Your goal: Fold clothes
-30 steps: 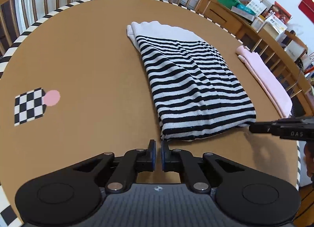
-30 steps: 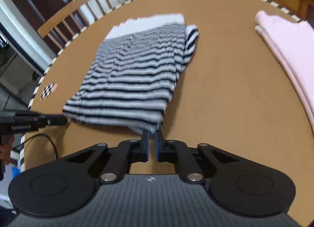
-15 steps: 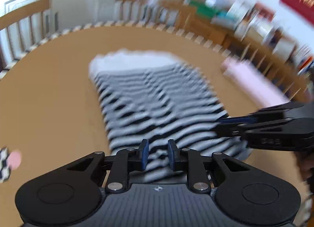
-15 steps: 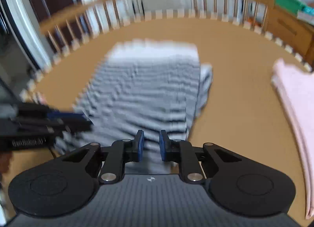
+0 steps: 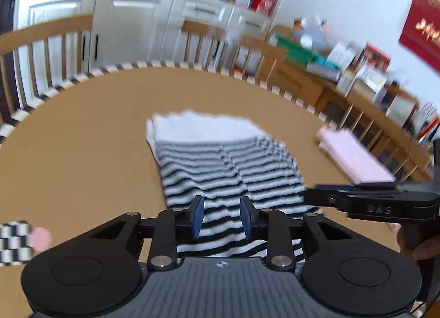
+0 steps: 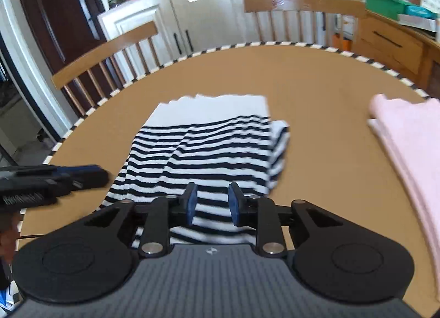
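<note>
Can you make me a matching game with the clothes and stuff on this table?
Things:
1. shirt
2. folded cloth
3. table
4. sticker

Looks:
A. plain brown top with a striped edge
B. small pink dot beside a checkered square
C. black and white stripes with a white end
D. pale pink, lying at the right side

Pairs: 1-C, 2-D, 3-A, 4-B

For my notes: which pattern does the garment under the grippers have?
Black and white stripes, with a plain white band at the far end; the right wrist view shows it best.
</note>
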